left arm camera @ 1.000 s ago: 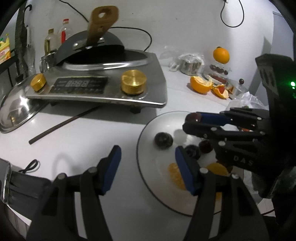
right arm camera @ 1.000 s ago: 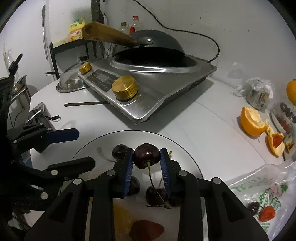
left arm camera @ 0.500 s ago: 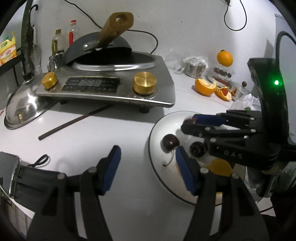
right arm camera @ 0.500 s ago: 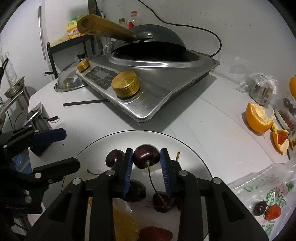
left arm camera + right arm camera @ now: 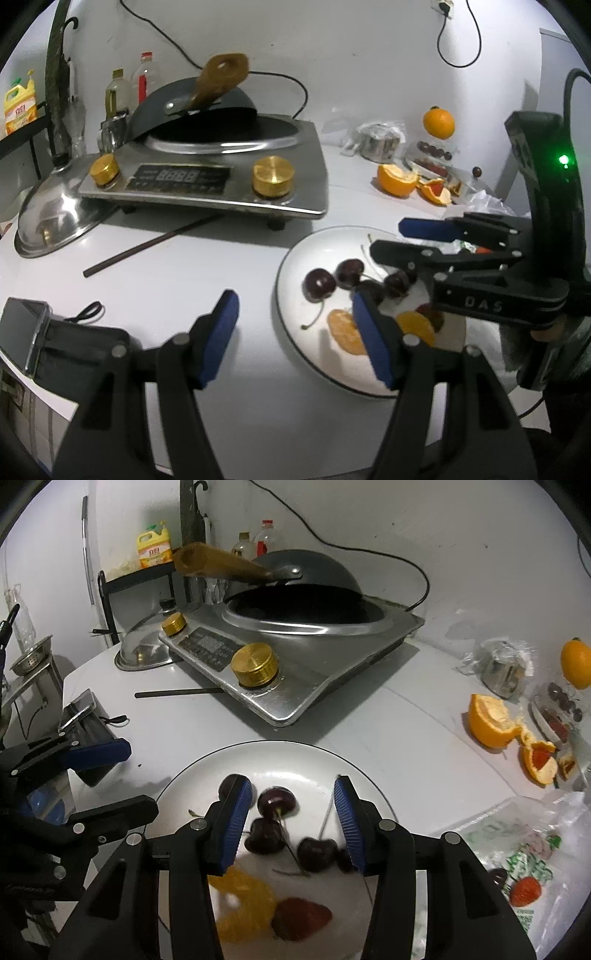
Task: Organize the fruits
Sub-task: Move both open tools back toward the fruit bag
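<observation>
The plate (image 5: pixel 325 753) already holds several cherries (image 5: pixel 276 801), an orange slice (image 5: pixel 243 890) and a strawberry (image 5: pixel 301 917), so a good share of the sorting looks done. More fruit is still off it: a strawberry and a dark cherry on the bag (image 5: pixel 532 864) at 4 o'clock of the plate, orange halves (image 5: pixel 491 720) at 2 o'clock, and a whole orange (image 5: pixel 576 662) beyond. The right gripper (image 5: pixel 293 823) hangs low over the plate's middle, fingers spread wide, gripping nothing, with cherries lying loose below and between the pads. The left gripper (image 5: pixel 295 336) is also spread and empty, held level above the table at the plate's 9 o'clock edge, its right pad overlapping the rim.
</observation>
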A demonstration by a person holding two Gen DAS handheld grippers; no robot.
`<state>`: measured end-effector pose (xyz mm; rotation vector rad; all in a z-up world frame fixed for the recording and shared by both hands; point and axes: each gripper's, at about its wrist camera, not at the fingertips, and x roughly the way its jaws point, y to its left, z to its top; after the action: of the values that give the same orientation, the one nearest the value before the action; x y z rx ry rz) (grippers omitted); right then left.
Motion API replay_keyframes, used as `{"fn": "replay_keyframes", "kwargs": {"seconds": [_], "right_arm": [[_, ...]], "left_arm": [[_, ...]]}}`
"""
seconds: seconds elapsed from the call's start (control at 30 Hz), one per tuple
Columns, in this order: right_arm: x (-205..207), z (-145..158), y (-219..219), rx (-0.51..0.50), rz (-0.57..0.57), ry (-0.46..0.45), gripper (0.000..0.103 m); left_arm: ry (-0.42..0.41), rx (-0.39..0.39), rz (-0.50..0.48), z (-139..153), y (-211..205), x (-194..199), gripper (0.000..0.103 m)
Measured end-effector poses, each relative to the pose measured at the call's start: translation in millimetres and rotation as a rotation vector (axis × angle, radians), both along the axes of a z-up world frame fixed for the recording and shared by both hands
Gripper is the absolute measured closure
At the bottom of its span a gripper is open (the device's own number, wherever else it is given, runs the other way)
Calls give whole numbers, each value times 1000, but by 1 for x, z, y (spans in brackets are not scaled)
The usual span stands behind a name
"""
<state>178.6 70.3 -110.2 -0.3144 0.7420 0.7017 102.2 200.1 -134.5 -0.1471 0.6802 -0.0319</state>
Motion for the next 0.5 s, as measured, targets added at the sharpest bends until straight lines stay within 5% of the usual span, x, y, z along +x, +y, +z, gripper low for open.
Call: {"fn": "replay_keyframes", "kwargs": {"seconds": [0.5], "right_arm": [[-18, 24, -64, 51, -60, -41, 53]], "left_arm": [[-37, 6, -32, 20, -48, -11, 37]]}}
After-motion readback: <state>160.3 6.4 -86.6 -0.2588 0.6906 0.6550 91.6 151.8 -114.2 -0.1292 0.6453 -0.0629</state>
